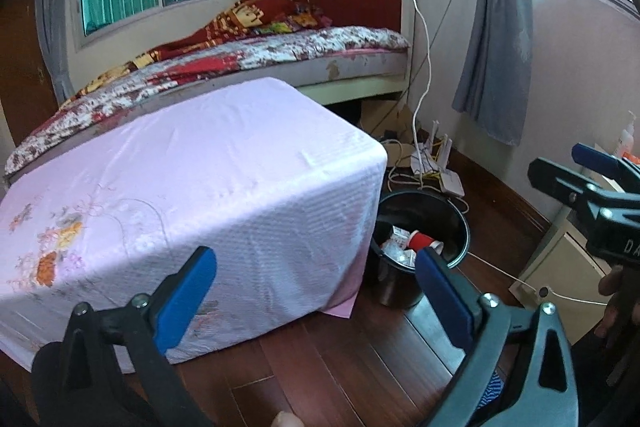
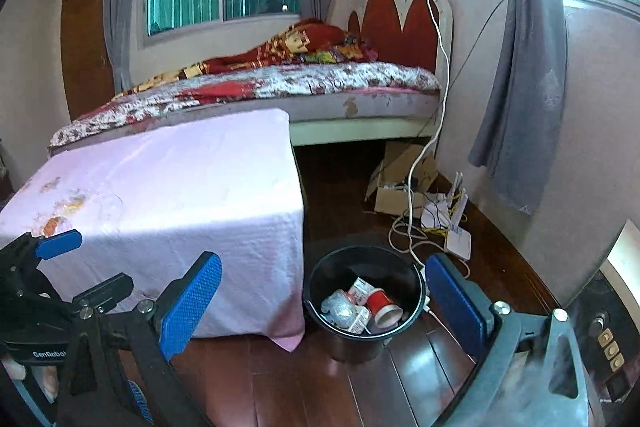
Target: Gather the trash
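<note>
A black bin (image 1: 416,205) stands on the wooden floor beside the right end of a table draped in a pink cloth (image 1: 220,167). Inside it lie a red paper cup (image 1: 420,239), clear plastic wrappers and a small carton. My left gripper (image 1: 316,293) is open and empty, held above the floor in front of the table's corner and the bin. The right wrist view looks down into the same bin (image 2: 320,281), with the red cup (image 2: 380,303) lying on its side. My right gripper (image 2: 326,301) is also open with nothing between its fingers. The cloth's top (image 2: 180,179) is bare.
A bed (image 1: 320,67) runs behind the table. A cardboard box (image 2: 400,187), a white router (image 2: 458,239) and loose cables (image 2: 404,231) lie on the floor by the wall. A grey curtain (image 2: 516,87) hangs at right. A pale cabinet (image 1: 560,267) stands near the bin.
</note>
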A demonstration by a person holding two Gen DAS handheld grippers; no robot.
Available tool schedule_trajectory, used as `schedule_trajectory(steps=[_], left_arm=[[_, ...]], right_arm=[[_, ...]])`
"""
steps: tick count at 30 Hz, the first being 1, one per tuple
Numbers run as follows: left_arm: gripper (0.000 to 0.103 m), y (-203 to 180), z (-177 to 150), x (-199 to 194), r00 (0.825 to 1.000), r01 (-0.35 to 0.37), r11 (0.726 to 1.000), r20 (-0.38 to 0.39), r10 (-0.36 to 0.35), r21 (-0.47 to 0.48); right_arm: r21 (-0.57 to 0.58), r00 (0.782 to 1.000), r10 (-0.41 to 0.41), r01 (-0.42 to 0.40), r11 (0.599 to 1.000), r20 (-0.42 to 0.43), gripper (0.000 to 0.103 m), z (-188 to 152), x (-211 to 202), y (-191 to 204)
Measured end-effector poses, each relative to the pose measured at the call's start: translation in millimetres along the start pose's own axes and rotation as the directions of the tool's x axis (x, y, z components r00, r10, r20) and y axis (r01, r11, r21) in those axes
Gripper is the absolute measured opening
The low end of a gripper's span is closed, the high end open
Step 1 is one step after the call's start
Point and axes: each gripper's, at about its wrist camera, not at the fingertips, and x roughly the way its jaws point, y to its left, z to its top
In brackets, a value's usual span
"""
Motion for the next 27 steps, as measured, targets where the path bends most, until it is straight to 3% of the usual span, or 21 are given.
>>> schedule_trajectory(steps=[6,27], left_arm=[[0.102,1.5,2.4,-6.9,0.999,-0.019,1.0,0.033,0.02,-0.008],[0.102,1.3,8.2,-8.3,0.997,-0.048,0.999,0.066,0.049,-0.02]], right_arm=[[-0.063,0.999,-0.019,0.021,0.998,0.034,0.103,0.5,-2.7,17.8],[-0.04,1.0,-0.017,0.018,0.999,0.02,0.103,-2.3,1.9,11.7]])
